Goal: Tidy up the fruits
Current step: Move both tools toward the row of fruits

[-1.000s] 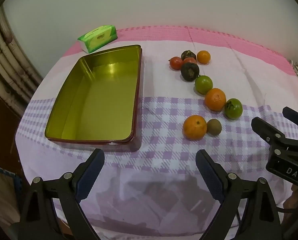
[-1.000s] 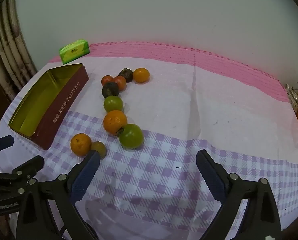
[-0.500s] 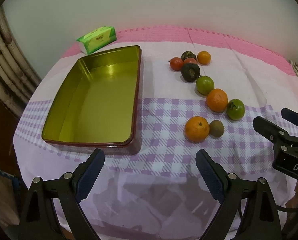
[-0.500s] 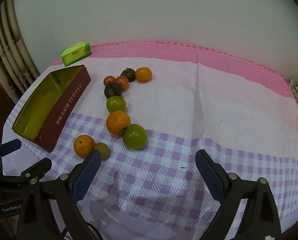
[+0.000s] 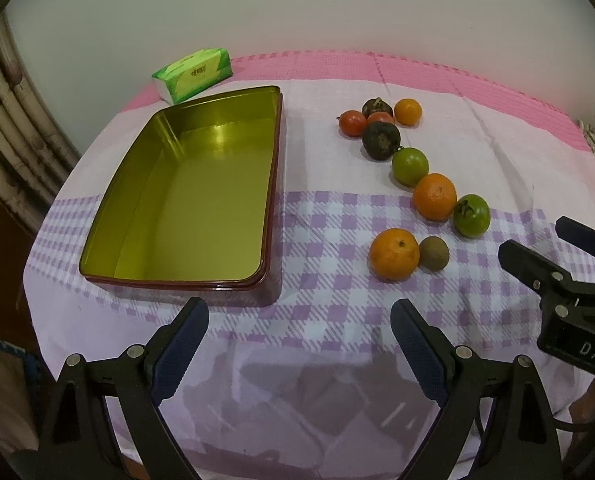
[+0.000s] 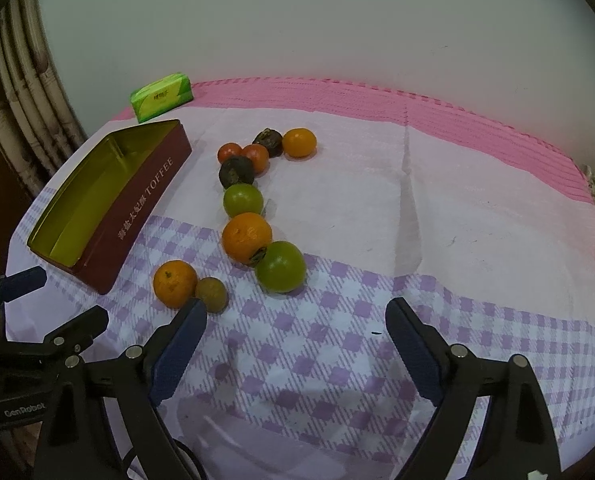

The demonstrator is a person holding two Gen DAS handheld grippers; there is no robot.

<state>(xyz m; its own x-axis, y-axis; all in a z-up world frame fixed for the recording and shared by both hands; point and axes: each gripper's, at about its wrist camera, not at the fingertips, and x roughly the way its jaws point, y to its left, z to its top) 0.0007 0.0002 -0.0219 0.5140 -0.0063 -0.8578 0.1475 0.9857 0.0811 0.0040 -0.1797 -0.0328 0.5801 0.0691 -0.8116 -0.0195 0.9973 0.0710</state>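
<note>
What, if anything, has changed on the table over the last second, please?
Very little. The right gripper has just been closing its jaws slightly, with nothing between them; it is open over bare cloth. The left gripper stays open and empty. The nine fruits lie where they were beside the tin, which is empty as before, and the tissue pack is unmoved.

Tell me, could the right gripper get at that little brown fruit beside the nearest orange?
Probably yes. The right gripper is open and empty, and the little brown fruit lies just past its left finger. The orange touching it may crowd one finger.
</note>
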